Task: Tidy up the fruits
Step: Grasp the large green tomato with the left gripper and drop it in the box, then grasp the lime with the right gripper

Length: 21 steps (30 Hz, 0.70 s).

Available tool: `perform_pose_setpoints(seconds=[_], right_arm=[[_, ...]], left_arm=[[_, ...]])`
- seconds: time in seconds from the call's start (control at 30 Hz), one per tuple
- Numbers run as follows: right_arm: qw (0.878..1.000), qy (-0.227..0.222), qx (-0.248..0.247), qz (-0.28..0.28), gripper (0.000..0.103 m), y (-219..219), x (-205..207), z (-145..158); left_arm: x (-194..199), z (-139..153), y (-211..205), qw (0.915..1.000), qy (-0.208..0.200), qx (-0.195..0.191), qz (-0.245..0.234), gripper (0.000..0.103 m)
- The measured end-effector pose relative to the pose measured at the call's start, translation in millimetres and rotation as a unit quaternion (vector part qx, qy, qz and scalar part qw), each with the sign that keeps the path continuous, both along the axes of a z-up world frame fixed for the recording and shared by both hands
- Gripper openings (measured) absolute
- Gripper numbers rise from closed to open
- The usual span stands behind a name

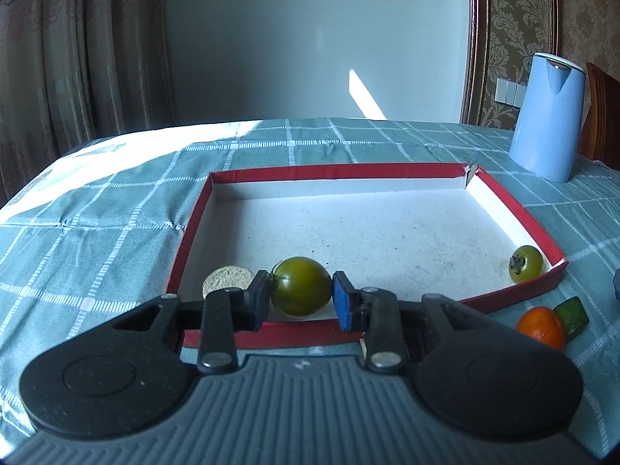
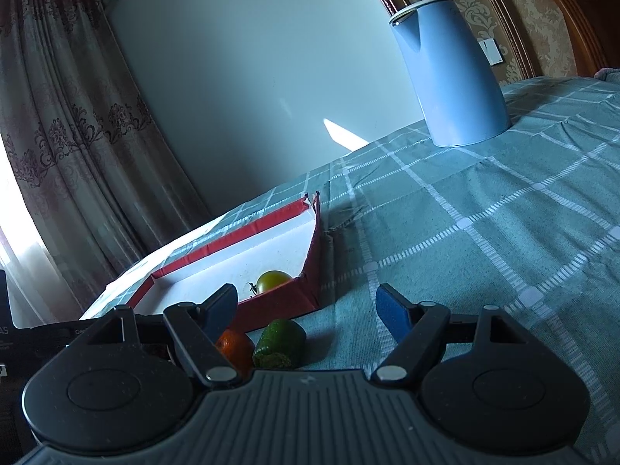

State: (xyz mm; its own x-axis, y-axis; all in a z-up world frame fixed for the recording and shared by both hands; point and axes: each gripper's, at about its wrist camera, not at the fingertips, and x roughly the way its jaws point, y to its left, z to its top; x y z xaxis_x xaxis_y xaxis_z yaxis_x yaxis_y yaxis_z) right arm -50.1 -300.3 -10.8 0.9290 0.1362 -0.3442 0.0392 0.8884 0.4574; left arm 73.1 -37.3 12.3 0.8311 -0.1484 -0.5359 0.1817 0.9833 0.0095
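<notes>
My left gripper (image 1: pixel 301 297) is shut on a green tomato (image 1: pixel 300 286), holding it just over the near edge of a red-rimmed white tray (image 1: pixel 387 172). A second green tomato (image 1: pixel 526 264) lies in the tray's near right corner; it also shows in the right wrist view (image 2: pixel 273 280). A pale round slice (image 1: pixel 226 281) lies in the tray at the near left. An orange fruit (image 1: pixel 541 326) and a green piece (image 1: pixel 572 316) lie on the cloth right of the tray. My right gripper (image 2: pixel 306 308) is open and empty above the orange fruit (image 2: pixel 235 348) and green piece (image 2: pixel 279 343).
A blue kettle (image 1: pixel 547 116) stands at the back right of the table, also in the right wrist view (image 2: pixel 449 73). A teal checked tablecloth (image 2: pixel 484 232) covers the table. Curtains hang at the left, and a wooden chair back (image 1: pixel 600 112) is behind the kettle.
</notes>
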Motion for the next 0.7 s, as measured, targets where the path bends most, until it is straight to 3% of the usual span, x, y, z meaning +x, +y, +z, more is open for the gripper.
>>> perform_pose_setpoints(seconds=[0.1, 0.17, 0.3, 0.4, 0.47, 0.57, 0.7], right_arm=[[1.000, 0.000, 0.000, 0.000, 0.078, 0, 0, 0], [1.000, 0.000, 0.001, -0.001, 0.078, 0, 0, 0], [1.000, 0.001, 0.002, -0.001, 0.078, 0, 0, -1], [1.000, 0.000, 0.003, -0.002, 0.078, 0, 0, -1], [1.000, 0.001, 0.001, -0.002, 0.078, 0, 0, -1], [1.000, 0.004, -0.002, 0.000, 0.078, 1, 0, -1], [1.000, 0.013, -0.020, 0.020, 0.078, 8, 3, 1]], left_arm=[[-1, -3, 0, 1.0000, -0.004, 0.007, 0.006, 0.039], [-4, -1, 1, 0.9999, -0.011, 0.009, 0.007, 0.049], [-21, 8, 10, 0.9995, -0.029, -0.006, 0.011, 0.050], [-44, 14, 26, 0.9985, -0.048, -0.014, 0.023, 0.066], [-57, 15, 39, 0.9971, -0.061, -0.017, 0.043, 0.088], [-72, 14, 61, 0.9935, -0.084, -0.019, 0.075, 0.090], [-71, 9, 83, 0.9903, -0.081, -0.026, 0.109, 0.090]])
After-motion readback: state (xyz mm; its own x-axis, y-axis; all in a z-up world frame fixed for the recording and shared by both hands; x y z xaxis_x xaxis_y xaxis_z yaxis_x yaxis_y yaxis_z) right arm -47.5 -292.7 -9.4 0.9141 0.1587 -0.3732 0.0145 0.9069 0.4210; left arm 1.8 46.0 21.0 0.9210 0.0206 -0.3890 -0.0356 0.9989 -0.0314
